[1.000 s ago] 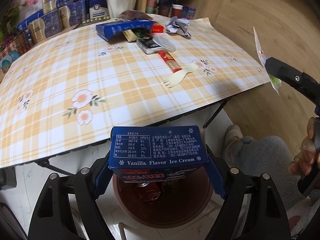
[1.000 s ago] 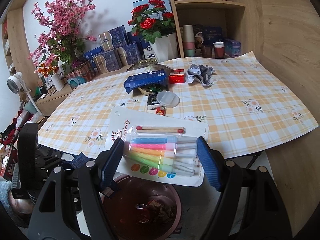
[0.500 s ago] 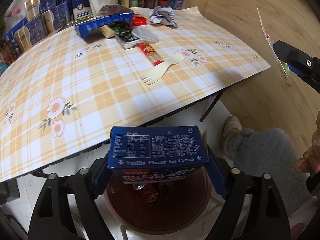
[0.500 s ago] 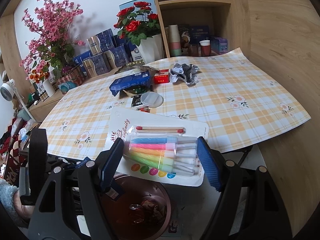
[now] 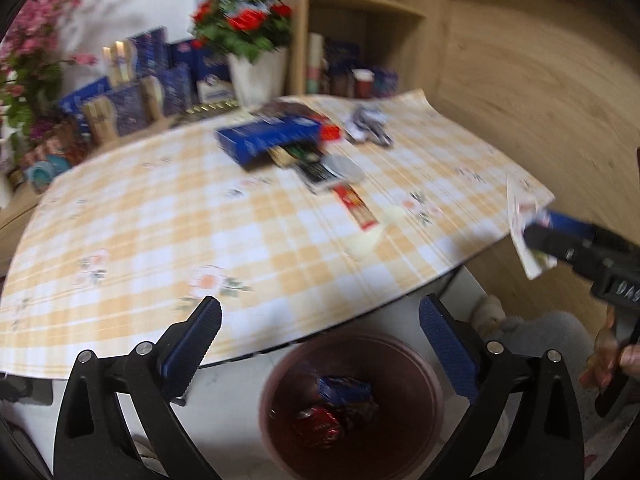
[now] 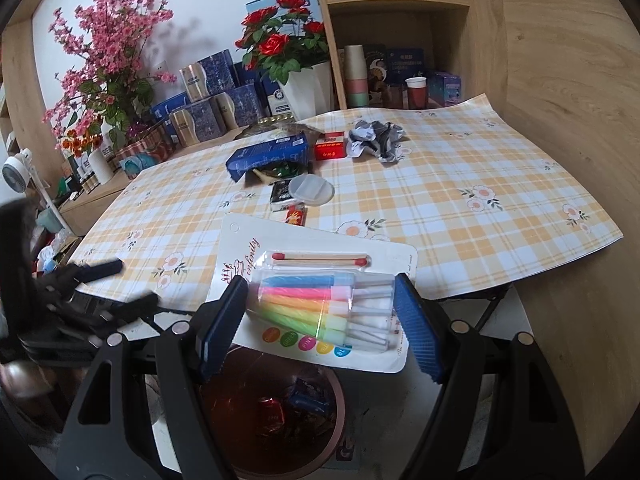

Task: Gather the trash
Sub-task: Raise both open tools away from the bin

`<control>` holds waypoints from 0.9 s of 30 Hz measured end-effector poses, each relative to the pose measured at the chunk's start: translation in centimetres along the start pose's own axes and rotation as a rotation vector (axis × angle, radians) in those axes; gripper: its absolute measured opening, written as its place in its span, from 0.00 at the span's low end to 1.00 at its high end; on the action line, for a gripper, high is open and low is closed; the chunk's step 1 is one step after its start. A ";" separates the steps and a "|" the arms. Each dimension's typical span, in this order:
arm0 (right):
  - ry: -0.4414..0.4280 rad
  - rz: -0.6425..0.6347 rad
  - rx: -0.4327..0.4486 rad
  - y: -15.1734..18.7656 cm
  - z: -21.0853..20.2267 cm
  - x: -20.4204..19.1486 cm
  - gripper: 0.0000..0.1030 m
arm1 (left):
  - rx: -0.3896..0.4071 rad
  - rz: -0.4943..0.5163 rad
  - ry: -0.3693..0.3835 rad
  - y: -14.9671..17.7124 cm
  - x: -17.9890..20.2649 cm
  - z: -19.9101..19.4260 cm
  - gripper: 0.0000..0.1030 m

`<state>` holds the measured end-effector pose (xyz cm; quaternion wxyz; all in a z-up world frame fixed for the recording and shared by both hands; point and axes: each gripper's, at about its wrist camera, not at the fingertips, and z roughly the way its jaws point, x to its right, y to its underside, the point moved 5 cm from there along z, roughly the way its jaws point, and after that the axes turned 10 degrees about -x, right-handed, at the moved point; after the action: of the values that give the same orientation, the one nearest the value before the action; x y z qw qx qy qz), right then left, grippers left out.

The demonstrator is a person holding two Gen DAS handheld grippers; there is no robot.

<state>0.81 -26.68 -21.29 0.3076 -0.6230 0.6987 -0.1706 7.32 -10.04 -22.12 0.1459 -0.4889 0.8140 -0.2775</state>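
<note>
My left gripper [image 5: 320, 308] hangs over the brown bin [image 5: 424, 364] beside the table edge. Its jaws are opening wide with nothing between them. The blue ice cream box [image 5: 344, 388] lies inside the bin on a red wrapper [image 5: 320, 424]. My right gripper [image 6: 320, 284] is shut on a carded pack of coloured candles [image 6: 312, 308], held above the same bin [image 6: 240, 396]. On the checked tablecloth [image 6: 460, 184] lie a blue box [image 6: 268, 156], a red box [image 6: 330, 146], crumpled paper [image 6: 376, 138] and a round lid [image 6: 312, 190].
Blue gift boxes [image 6: 200, 116], a white pot of red roses [image 6: 308, 92] and pink blossoms [image 6: 108, 60] line the table's far edge. A wooden shelf [image 6: 400, 0] with cups stands behind. A person's fuzzy slipper [image 5: 536, 332] rests right of the bin.
The left jaws have spread and let go of the ice cream box, which now lies in the bin. The left gripper has risen and tipped up. The right gripper still holds the candle pack.
</note>
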 end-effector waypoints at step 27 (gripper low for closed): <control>-0.188 -0.212 -0.124 1.6 3.6 -10.2 0.90 | 0.100 -0.413 -0.268 6.9 -11.6 -8.7 0.94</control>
<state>2.22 -15.96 -22.82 0.3127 -0.7241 0.6066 -0.0996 3.56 5.32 -19.63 0.2166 -0.6695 0.6555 -0.2742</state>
